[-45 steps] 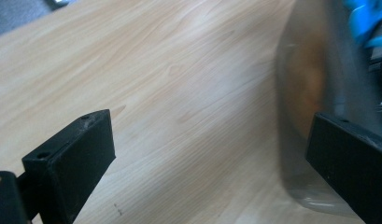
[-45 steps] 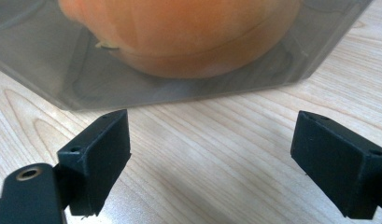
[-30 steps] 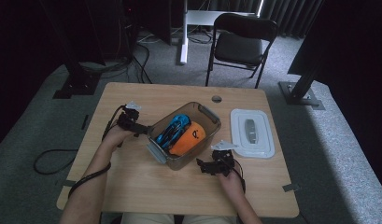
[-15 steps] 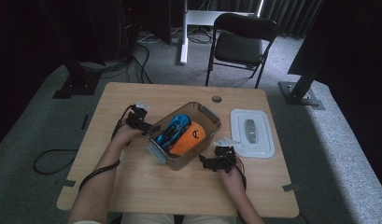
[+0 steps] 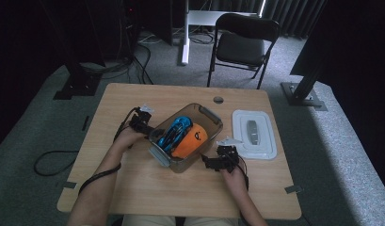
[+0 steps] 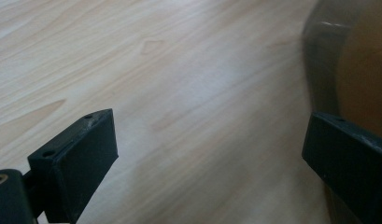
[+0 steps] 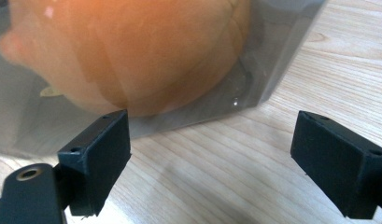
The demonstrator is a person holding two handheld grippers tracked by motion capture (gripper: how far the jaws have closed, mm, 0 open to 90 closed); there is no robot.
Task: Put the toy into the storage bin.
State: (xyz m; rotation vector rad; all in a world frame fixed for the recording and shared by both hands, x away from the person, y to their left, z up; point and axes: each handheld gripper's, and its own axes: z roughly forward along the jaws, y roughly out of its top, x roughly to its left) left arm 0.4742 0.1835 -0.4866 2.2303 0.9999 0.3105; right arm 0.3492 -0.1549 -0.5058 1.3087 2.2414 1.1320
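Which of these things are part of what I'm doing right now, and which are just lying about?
In the job:
clear plastic bin
orange cap
blue toy
white bin lid
left gripper
right gripper

Lying about:
black folding chair
floor cables

Item: clear plastic container [image 5: 206, 117], rectangular, grey handles at both short ends, lid off. It sits upright on the table in front of me, turned diagonally.

Contents: orange cap [image 5: 190, 140] with a dark mark on its front, domed side up, pressed against the near wall; blue item [image 5: 175, 131] just beside it on my left, touching it.

Through my right gripper view, the orange cap [image 7: 132, 51] bulges behind the translucent wall.
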